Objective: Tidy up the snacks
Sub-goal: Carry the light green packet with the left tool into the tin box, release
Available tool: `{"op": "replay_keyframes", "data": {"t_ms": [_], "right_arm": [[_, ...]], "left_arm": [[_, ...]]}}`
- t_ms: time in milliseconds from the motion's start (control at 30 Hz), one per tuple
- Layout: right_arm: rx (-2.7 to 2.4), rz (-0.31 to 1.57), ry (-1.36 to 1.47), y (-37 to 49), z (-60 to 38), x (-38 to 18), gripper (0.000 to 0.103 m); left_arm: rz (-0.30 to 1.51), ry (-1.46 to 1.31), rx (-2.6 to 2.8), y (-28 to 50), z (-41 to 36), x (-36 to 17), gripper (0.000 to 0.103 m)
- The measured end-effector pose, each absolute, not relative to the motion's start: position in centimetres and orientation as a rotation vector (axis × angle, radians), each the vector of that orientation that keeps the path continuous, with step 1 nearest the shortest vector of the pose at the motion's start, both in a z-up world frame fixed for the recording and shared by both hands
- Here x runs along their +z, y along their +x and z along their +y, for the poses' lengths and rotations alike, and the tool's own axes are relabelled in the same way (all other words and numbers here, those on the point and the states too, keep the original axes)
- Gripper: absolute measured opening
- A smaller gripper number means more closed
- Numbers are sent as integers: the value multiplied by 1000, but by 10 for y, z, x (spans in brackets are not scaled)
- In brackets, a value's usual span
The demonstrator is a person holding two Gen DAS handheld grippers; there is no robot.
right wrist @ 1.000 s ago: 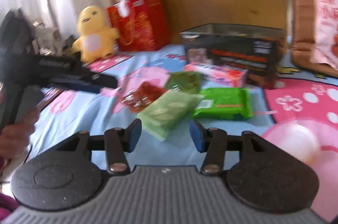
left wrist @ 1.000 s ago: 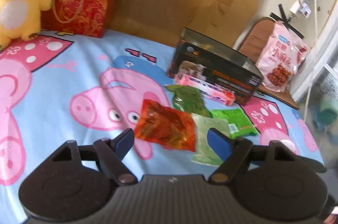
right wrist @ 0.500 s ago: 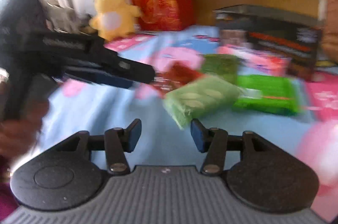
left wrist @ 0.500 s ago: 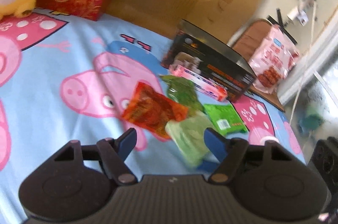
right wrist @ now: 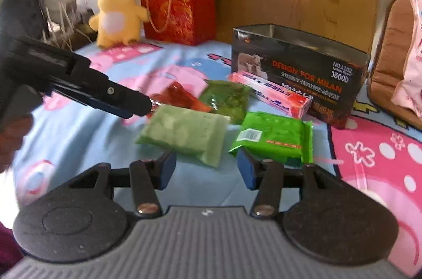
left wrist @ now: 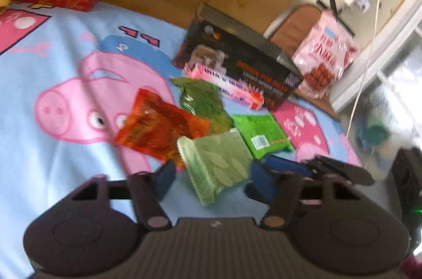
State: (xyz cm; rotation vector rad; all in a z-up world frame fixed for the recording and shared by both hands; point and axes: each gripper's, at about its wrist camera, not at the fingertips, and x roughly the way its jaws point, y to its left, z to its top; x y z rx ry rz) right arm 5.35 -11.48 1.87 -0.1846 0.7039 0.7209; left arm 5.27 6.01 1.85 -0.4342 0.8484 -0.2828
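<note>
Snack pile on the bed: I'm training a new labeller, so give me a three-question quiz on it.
1. True or false: the pale green packet lies between the left claw's fingers.
2. Which snack lies against the black box? A) red packet B) pink box C) bright green packet
3. Fill in: the plush standing beside the red bag is coloured ____.

Key: 1 true; 2 B; 3 yellow.

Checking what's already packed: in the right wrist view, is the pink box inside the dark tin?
No. The pink box lies on the cartoon-pig sheet against the front wall of the dark tin.
</note>
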Motion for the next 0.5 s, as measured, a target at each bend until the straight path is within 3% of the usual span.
{"op": "replay_keyframes", "data": {"t_ms": [33,100,167,333,500], "right_arm": [[723,716,-192,56,-110,15,53],[739,744,-186,62,-108,8,50],[757,729,-187,59,-100,7,26],[764,677,-116,50,-106,29,24],[677,550,-74,75,-116,57,24]], "left_arm": [[869,-428,-275,57,57,15,36],[870,-438,-281,58,55,11,31],[858,-442,-287,53,57,15,31],[769,-434,-345,54,60,51,31],[669,-358,-390,104,46,90,29]]}}
